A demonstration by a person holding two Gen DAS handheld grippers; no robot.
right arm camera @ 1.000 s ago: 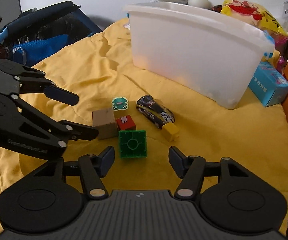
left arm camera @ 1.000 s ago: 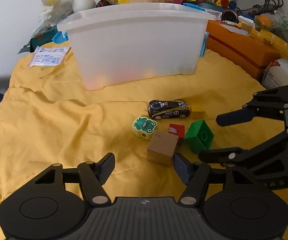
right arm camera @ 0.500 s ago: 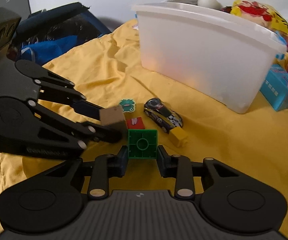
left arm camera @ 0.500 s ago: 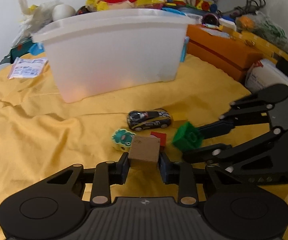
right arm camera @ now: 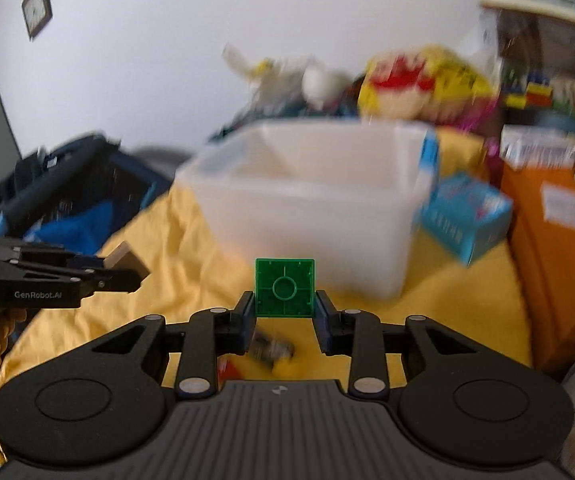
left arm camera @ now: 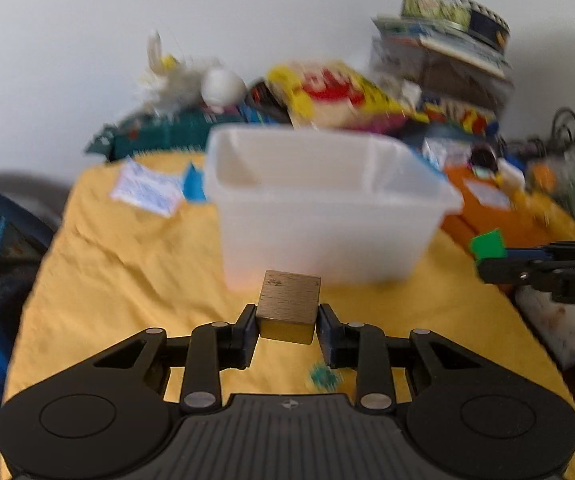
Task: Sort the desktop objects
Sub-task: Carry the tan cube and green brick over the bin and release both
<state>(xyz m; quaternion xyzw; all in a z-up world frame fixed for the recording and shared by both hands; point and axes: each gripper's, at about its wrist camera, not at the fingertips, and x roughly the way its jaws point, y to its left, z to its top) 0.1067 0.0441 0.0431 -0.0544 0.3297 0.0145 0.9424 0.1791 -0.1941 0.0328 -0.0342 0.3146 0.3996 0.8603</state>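
- Left wrist view: the left gripper (left arm camera: 287, 322) had its fingers (left arm camera: 247, 330) clamped on a wooden cube (left arm camera: 288, 307), one pad against each side, and the cube was held clear of the yellow cloth (left arm camera: 127, 280) that covered the worktop.
- Straight beyond the cube stood the translucent white plastic bin (left arm camera: 327, 208), open at the top; nothing could be made out inside it through the blur.
- A small green-and-white patch, blurred, lay on the cloth below the fingers; what it was could not be told.
- At the right edge the right gripper (left arm camera: 491, 258) reached in level, its fingers closed on a green block (left arm camera: 487, 244), held in the air beside the bin's right corner.
- Behind the bin lay a heap of clutter, with a yellow-and-red packet (left arm camera: 327, 96) and an orange box (left arm camera: 499, 216) to the right; a printed white sachet (left arm camera: 145, 192) lay on the cloth to the left.
- Right wrist view: the right gripper (right arm camera: 285, 304) had its fingers (right arm camera: 321, 316) clamped on the green block (right arm camera: 284, 288), whose square face with a moulded ring looked toward the camera, lifted above the cloth (right arm camera: 467, 292) in front of the bin (right arm camera: 307, 200).
- Below the block, on the cloth, lay a blurred dark toy car (right arm camera: 271, 348), with a bit of red just to its left.
- At the left the left gripper (right arm camera: 127, 270) held the wooden cube (right arm camera: 125, 262) in the air, well apart from the green block.
- A light blue carton (right arm camera: 463, 216) leaned against the bin's right side.
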